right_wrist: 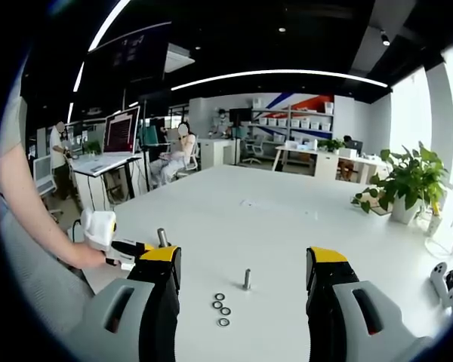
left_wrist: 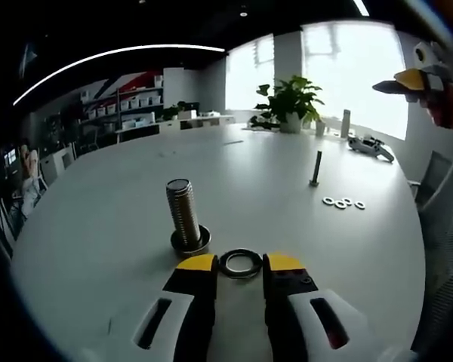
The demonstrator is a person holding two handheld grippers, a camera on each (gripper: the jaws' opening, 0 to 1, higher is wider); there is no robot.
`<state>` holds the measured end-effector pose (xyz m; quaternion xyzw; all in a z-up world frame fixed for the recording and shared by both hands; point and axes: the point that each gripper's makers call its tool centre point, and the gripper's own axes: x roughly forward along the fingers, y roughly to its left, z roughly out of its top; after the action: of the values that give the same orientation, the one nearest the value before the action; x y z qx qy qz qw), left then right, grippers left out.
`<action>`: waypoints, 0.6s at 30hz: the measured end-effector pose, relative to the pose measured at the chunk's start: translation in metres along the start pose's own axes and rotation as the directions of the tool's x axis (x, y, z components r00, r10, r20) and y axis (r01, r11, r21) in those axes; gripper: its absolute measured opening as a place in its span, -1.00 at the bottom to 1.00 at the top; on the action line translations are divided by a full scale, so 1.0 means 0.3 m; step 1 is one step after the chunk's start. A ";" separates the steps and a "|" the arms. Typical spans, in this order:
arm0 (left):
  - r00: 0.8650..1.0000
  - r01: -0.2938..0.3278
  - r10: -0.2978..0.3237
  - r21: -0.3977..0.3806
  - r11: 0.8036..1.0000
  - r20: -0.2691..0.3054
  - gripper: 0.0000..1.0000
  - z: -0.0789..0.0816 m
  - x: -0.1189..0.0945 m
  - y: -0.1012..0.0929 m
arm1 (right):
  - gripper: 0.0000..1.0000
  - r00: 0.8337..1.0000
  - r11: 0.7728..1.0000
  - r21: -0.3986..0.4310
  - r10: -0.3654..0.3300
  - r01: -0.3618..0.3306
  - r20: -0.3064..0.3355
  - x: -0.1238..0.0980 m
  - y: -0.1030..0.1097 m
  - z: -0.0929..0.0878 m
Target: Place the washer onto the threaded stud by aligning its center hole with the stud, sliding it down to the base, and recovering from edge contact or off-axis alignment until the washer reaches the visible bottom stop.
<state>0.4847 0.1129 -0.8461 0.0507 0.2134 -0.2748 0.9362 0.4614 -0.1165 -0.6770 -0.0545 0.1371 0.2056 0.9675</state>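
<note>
In the left gripper view, the left gripper [left_wrist: 240,263] sits low over a wide white worktop [left_wrist: 98,226], its two yellow-tipped jaws set a little apart with a dark metal washer [left_wrist: 240,264] lying flat between the tips; I cannot tell whether the jaws press on it or only flank it. Just beyond the tips, slightly to the left, a thick threaded stud [left_wrist: 183,213] stands nearly upright on a round base, close to the washer but apart from it. Farther off to the right stands a thin bolt [left_wrist: 316,168], and near its foot four small spare washers [left_wrist: 343,203] lie in a loose row. A potted plant [left_wrist: 291,102] sits at the far edge of the worktop before bright windows. The right gripper [left_wrist: 419,81] hangs in the air at the upper right of this view. In the right gripper view, the right gripper [right_wrist: 244,264] is held wide open with nothing between its jaws, well above the worktop. Below it are the thin bolt [right_wrist: 247,279] and the spare washers [right_wrist: 222,310], and at the left a person's hand [right_wrist: 90,259] holds the left gripper [right_wrist: 132,249] low by the stud [right_wrist: 161,237].
</note>
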 end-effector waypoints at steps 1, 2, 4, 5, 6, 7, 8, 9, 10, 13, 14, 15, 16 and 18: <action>1.000 0.001 -0.001 0.001 1.000 -0.002 -0.57 0.001 -0.001 -0.001 | 0.39 1.000 1.000 0.002 0.001 -0.001 0.001 0.000 0.001 0.001; 1.000 0.004 -0.004 0.011 1.000 0.000 -0.73 0.003 -0.002 -0.002 | 0.39 1.000 1.000 0.002 0.001 -0.001 0.001 0.000 0.001 0.001; 1.000 0.014 -0.014 0.033 0.999 -0.007 -0.82 0.003 -0.004 -0.007 | 0.39 1.000 1.000 -0.002 0.001 -0.001 0.000 -0.001 0.001 0.001; 1.000 0.013 -0.012 0.029 0.999 -0.012 -0.76 -0.002 -0.002 -0.007 | 0.39 1.000 1.000 0.001 0.003 -0.003 0.001 -0.001 0.002 0.001; 0.999 0.020 -0.019 0.017 1.000 -0.030 -0.71 -0.018 0.003 -0.010 | 0.39 1.000 1.000 0.003 0.003 -0.003 0.002 -0.001 0.001 0.001; 0.999 0.026 -0.026 0.023 0.999 -0.027 -0.72 -0.019 0.003 -0.014 | 0.39 1.000 1.000 -0.001 0.001 -0.001 0.001 -0.001 0.001 0.001; 1.000 0.018 -0.017 0.034 0.999 -0.020 -0.72 -0.018 -0.004 -0.014 | 0.39 1.000 1.000 -0.004 0.000 0.000 0.002 -0.001 0.000 0.001; 1.000 0.017 -0.016 0.030 0.999 -0.020 -0.72 -0.018 -0.006 -0.015 | 0.39 1.000 1.000 -0.002 0.001 -0.001 0.002 -0.001 0.000 0.001; 1.000 0.016 -0.016 0.026 1.000 -0.017 -0.72 -0.016 -0.007 -0.016 | 0.39 1.000 1.000 0.003 0.003 -0.003 0.001 -0.001 0.001 0.000; 1.000 0.013 -0.013 0.026 1.000 -0.013 -0.72 -0.013 -0.009 -0.014 | 0.39 1.000 1.000 -0.001 0.001 -0.001 0.001 -0.002 0.001 0.000; 1.000 0.014 -0.013 0.020 1.000 -0.017 -0.72 -0.016 -0.008 -0.014 | 0.39 1.000 1.000 0.001 0.002 -0.002 0.002 -0.002 0.001 0.001; 1.000 0.015 -0.015 0.018 1.000 -0.021 -0.72 -0.020 -0.007 -0.013 | 0.39 1.000 1.000 -0.002 0.000 0.000 0.002 -0.002 0.001 0.002; 1.000 0.015 -0.015 0.017 1.000 -0.022 -0.72 -0.021 -0.007 -0.013 | 0.39 1.000 1.000 -0.006 -0.001 0.001 0.003 -0.002 -0.001 0.004; 1.000 0.015 -0.014 0.019 1.000 -0.023 -0.72 -0.022 -0.009 -0.015 | 0.39 1.000 1.000 0.001 0.001 -0.001 0.002 -0.002 0.000 0.002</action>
<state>0.4778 0.1118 -0.8507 0.0611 0.2217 -0.2830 0.9311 0.4610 -0.1167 -0.6763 -0.0540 0.1362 0.2061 0.9675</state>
